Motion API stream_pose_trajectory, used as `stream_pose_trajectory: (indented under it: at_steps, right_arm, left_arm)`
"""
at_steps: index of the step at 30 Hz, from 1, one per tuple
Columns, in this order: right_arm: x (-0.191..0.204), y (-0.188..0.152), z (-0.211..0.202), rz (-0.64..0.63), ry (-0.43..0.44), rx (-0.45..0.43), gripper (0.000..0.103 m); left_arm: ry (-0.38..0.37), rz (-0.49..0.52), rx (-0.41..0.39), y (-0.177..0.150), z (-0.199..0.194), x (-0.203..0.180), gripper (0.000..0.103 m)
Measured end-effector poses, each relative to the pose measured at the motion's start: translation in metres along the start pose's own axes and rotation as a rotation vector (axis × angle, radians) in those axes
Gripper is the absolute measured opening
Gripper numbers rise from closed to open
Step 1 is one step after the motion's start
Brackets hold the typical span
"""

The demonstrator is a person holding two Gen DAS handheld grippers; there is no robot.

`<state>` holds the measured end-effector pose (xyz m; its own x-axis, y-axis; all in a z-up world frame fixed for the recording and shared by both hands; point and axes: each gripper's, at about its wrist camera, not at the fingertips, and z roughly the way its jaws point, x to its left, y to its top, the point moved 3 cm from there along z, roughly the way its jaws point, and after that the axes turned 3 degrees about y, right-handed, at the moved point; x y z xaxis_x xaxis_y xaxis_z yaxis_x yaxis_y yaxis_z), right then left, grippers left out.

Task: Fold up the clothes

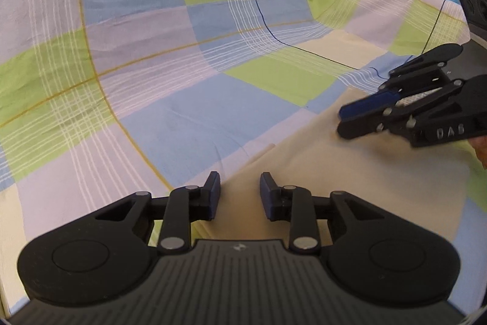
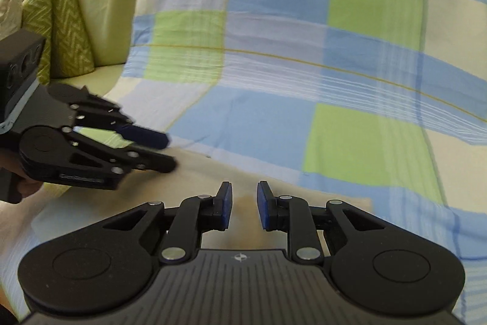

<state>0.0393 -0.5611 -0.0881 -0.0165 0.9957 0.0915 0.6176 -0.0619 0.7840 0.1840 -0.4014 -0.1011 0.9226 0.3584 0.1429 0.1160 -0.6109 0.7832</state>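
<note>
Now I hold both claws apart over the cream garment [image 1: 350, 172] (nothing gripped): left claw [image 1: 239, 195], right claw [image 2: 244, 204], on the checked bedsheet [image 1: 182, 57].

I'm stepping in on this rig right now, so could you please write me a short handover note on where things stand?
Left gripper: jaws open, empty, over the near edge of the cream garment.
Right gripper: jaws open, empty, over the same garment, beside the left one.
The garment lies flat on the checked bedsheet; green pillows sit at the far side.
Done: I cannot tell whether any fold has been made.
Left: grip the garment's edge with both grippers and fold it.
</note>
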Motion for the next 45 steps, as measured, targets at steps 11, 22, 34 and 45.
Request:
stream_pose_trajectory:
  at_steps: [11,22,34,45]
  right_arm:
    - [-0.057,-0.011,-0.007,0.113,-0.245,-0.006,0.023]
    - [-0.054,-0.050,-0.055,0.125,-0.228,0.026,0.024]
    - [0.040,-0.066,-0.090,0.008,0.002,0.037,0.024]
    - [0.044,-0.101,-0.105,-0.067,-0.113,0.143,0.030]
  left_arm:
    - [0.003,0.006,-0.038,0.003,-0.024,0.004,0.024]
    - [-0.012,0.062,-0.014,-0.021,-0.036,-0.010,0.028]
    - [-0.017,0.165,0.011,-0.056,-0.104,-0.054,0.024]
    - [0.014,0.147,0.029,-0.071,-0.124,-0.043,0.026]
